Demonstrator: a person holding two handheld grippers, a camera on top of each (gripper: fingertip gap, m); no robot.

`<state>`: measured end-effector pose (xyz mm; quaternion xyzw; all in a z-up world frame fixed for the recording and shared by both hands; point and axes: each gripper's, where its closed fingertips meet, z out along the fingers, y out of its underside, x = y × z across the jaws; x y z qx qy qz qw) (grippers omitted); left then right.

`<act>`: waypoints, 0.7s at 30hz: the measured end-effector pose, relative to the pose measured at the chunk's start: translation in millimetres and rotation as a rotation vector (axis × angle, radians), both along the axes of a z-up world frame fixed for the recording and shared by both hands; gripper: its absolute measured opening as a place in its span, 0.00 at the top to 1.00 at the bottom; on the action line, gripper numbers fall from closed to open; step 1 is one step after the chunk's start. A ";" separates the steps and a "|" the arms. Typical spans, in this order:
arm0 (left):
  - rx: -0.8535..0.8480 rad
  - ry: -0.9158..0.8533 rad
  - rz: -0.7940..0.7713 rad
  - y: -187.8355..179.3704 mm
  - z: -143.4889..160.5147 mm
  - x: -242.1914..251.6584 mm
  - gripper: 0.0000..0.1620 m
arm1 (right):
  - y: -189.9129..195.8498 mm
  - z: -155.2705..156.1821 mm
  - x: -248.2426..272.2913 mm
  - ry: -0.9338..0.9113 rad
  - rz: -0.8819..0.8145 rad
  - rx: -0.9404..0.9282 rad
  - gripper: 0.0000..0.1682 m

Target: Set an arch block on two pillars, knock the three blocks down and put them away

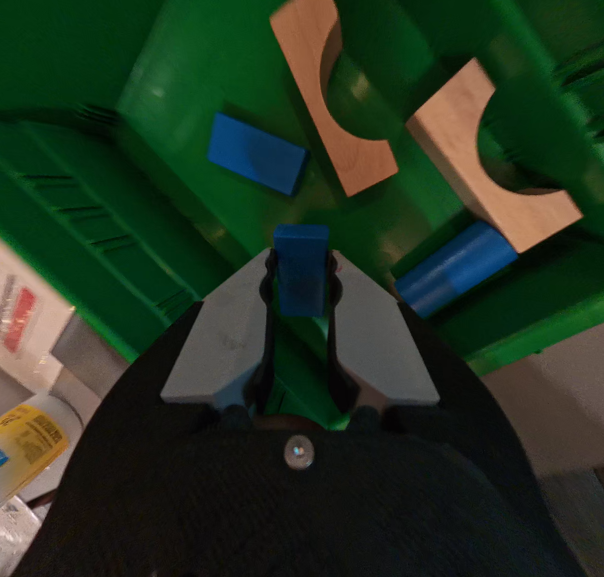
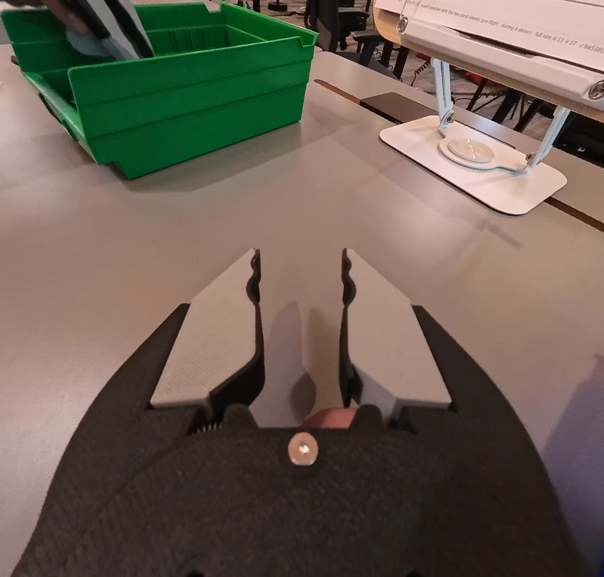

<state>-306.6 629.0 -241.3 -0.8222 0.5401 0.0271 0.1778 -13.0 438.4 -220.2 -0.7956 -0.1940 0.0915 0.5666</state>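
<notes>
Left wrist view. Left gripper (image 1: 301, 260): jaws closed on a blue pillar block (image 1: 300, 270), its long axis running forward along the fingers, its free end pointing down into the green bin (image 1: 98, 201). Bin floor directly beyond the held block's tip is bare. Already lying in the bin: a flat blue block (image 1: 258, 154), ahead and left; a wooden arch block (image 1: 330, 100), ahead and slightly right; a second wooden arch block (image 1: 490, 159), far right, one end resting on another blue block (image 1: 457, 267). Judgement: release point lies straight ahead of the jaws, between the flat blue block and the nearer arch.

Right wrist view. Right gripper (image 2: 300, 257): jaws apart, empty, low over the grey table (image 2: 327, 201). Green bin (image 2: 196, 103) sits ahead and left, well apart. Left gripper (image 2: 108, 22) reaches into the bin from above; its block is hidden here. White document stand (image 2: 474, 169) at right. Judgement: left gripper alone is placed to finish stowing.
</notes>
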 end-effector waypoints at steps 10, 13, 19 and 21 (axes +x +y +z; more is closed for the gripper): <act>0.195 -1.012 -0.538 -154.8 148.5 152.9 0.82 | -13.2 15.6 -18.1 0.046 0.159 0.028 0.73; 0.193 -1.129 -0.722 -208.6 137.5 204.1 0.83 | -16.1 34.8 -7.2 0.085 0.146 0.094 0.73; 0.061 -1.130 -0.826 -234.9 72.5 269.4 0.82 | -24.2 61.2 10.2 0.186 0.151 0.171 0.73; 0.062 -1.160 -0.870 -236.9 69.4 279.0 0.82 | -27.6 63.0 5.8 0.207 0.199 0.162 0.75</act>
